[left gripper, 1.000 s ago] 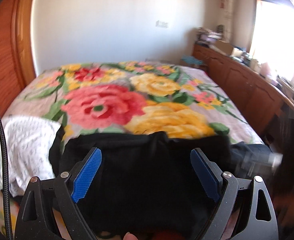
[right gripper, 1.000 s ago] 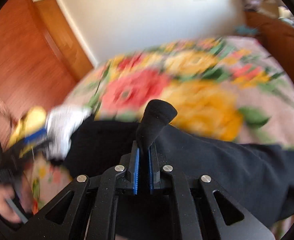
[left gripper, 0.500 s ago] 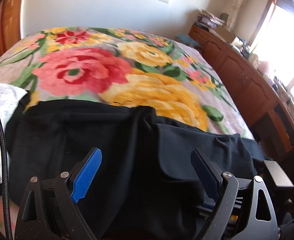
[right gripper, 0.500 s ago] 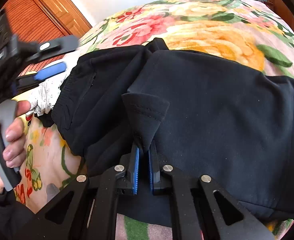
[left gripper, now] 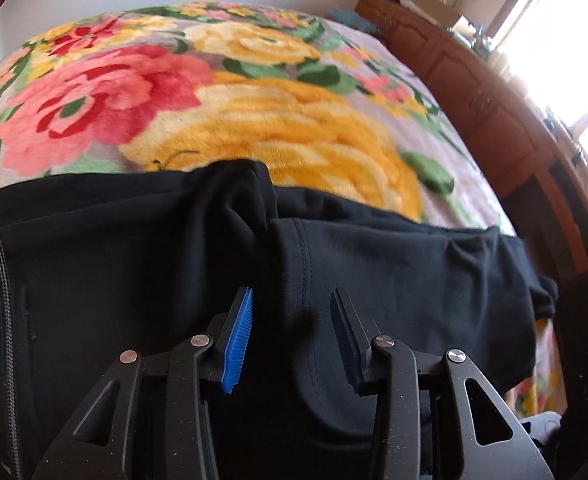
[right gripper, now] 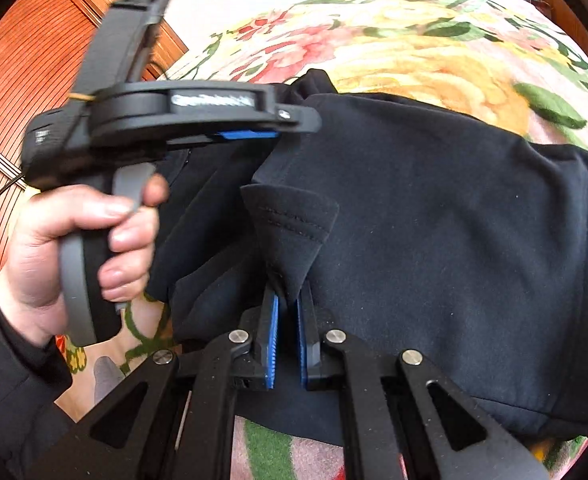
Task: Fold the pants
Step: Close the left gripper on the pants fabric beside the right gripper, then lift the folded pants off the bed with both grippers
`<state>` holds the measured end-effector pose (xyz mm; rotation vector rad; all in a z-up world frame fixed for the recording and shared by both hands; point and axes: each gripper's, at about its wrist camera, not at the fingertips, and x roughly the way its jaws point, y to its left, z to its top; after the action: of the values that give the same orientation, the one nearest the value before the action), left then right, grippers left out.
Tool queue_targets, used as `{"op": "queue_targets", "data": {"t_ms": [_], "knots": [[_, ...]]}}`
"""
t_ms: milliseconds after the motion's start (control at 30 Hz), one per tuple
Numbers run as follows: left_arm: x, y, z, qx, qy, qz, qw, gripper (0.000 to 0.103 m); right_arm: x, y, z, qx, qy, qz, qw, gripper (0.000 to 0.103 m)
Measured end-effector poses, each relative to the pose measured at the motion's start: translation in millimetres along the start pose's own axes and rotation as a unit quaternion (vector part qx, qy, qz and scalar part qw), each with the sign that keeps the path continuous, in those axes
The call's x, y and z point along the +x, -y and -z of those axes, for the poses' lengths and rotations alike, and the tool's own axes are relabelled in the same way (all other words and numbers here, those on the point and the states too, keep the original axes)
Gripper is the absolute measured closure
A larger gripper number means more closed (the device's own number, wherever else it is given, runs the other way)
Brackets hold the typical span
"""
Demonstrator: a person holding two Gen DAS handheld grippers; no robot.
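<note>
One black pants [left gripper: 394,280], right gripper [right gripper: 288,312] jaws clenching hem, left gripper [left gripper: 290,320] jaws just narrowing, released

White lettering on the left hand-held gripper [right gripper: 298,120] is too blurred to read.

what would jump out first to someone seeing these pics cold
The big floral blanket with pink and yellow roses covers the bed, and black pants lie across its near edge. The right tool is shut on a stitched hem of them, while the left tool, its jaws just closing, straddles a seam fold.
</note>
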<state>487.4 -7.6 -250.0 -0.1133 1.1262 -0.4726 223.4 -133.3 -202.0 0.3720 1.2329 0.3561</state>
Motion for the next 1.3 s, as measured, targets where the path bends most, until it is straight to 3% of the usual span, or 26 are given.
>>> {"op": "queue_targets", "data": {"t_ms": [100,200,233,367,500,567,667,800,933,1067,1300], "knots": [[15.2,2.0,-2.2,-0.009,-0.024,0.012,0.9996,0.062,4.8,0.0,-1.9,-0.001,-0.005,-0.001,1.000,0.094],[6.9,9.6,1.5,0.022,-0.005,-0.021,0.9995,0.090,5.0,1.2,-2.4,-0.003,-0.005,0.002,1.000,0.094],[1.3,13.2,2.1,0.028,0.001,-0.022,0.9994,0.092,4.4,1.0,-2.9,-0.004,-0.005,0.005,1.000,0.094],[-28.0,33.1,-3.6,0.044,0.019,-0.032,0.9984,0.092,-7.9,-3.6,-4.3,-0.012,0.003,0.009,1.000,0.094],[-56.8,64.1,-8.6,0.078,0.029,-0.073,0.9938,0.093,-41.0,-9.3,-7.3,-0.029,0.034,0.009,0.999,0.094],[-61.4,72.5,-8.9,0.085,0.017,-0.092,0.9919,0.093,-55.5,-8.0,-7.1,-0.030,0.048,0.006,0.998,0.094],[-51.2,67.7,-12.5,0.060,-0.013,-0.090,0.9940,0.092,-66.3,-1.0,-8.1,-0.019,0.056,-0.001,0.998,0.094],[-38.3,64.0,-13.7,0.040,-0.039,-0.103,0.9931,0.090,-54.5,6.0,-6.0,-0.013,0.036,-0.011,0.999,0.094],[-37.9,71.0,-17.6,0.043,-0.036,-0.083,0.9950,0.090,-49.2,9.0,-1.4,-0.017,0.021,-0.012,1.000,0.094],[-50.3,72.9,-13.1,0.034,-0.036,-0.072,0.9962,0.085,-65.0,15.7,-5.0,0.000,0.047,-0.024,0.999,0.094],[-41.8,45.0,-15.1,-0.058,-0.062,-0.024,0.9961,0.078,-79.4,22.5,-6.0,0.021,0.057,-0.038,0.997,0.094]]}}
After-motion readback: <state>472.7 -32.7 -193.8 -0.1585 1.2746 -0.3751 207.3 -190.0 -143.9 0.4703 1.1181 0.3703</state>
